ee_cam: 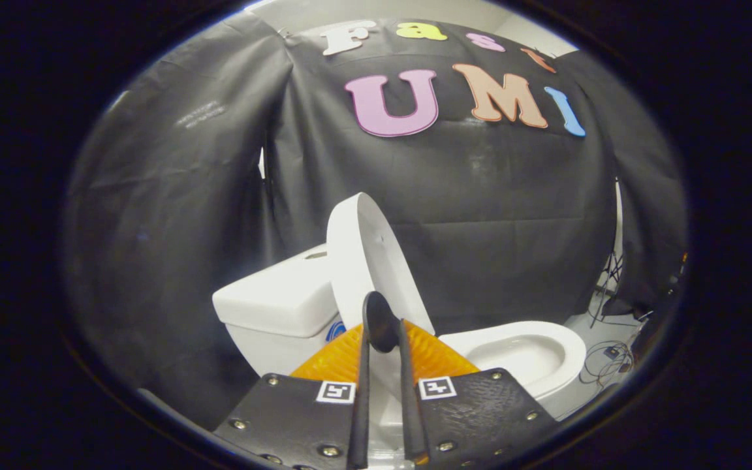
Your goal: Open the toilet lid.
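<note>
Pinching raised toilet lid [376, 261] btwn gripper [382, 339] fingers w/ square coded tags, lid upright vs tank [278, 300].

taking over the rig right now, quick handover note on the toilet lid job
Hand-held gripper: fingers nearly closed, with the raised lid's edge running into the narrow gap between them; whether both press on it cannot be told.
Lid: lifted well off the bowl, standing almost upright, leaning toward the tank.
Seat: still down on the bowl.
Done: lid is up.
Left: probably ease it the last bit toward the tank, then open the fingers and draw back.
</note>
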The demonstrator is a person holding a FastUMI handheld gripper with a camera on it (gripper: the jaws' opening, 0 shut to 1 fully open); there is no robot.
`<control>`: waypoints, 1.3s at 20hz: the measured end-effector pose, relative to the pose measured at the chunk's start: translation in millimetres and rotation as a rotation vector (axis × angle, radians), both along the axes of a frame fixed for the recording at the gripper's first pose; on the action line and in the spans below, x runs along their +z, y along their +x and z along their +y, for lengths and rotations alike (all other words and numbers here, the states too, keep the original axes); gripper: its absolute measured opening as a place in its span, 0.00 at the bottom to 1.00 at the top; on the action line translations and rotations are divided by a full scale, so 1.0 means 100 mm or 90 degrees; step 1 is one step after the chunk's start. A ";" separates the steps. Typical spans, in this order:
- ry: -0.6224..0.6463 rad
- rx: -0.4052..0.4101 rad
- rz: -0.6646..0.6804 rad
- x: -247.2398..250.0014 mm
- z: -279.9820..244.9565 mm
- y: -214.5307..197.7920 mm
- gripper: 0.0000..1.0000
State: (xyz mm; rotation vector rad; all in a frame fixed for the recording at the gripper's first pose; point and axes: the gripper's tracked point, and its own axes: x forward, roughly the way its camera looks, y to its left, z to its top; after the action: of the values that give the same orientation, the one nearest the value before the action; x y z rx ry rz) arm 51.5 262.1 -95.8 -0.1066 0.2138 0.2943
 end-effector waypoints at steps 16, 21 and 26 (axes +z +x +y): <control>0.064 -0.028 -0.013 0.08 -0.12 0.04 0.93; 0.075 -0.036 -0.031 0.19 -0.16 0.06 0.99; 0.071 -0.040 -0.033 0.21 -0.20 0.07 0.98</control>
State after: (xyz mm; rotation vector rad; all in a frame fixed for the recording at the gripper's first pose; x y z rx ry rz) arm 58.2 242.1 -75.0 0.0032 0.1488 0.2394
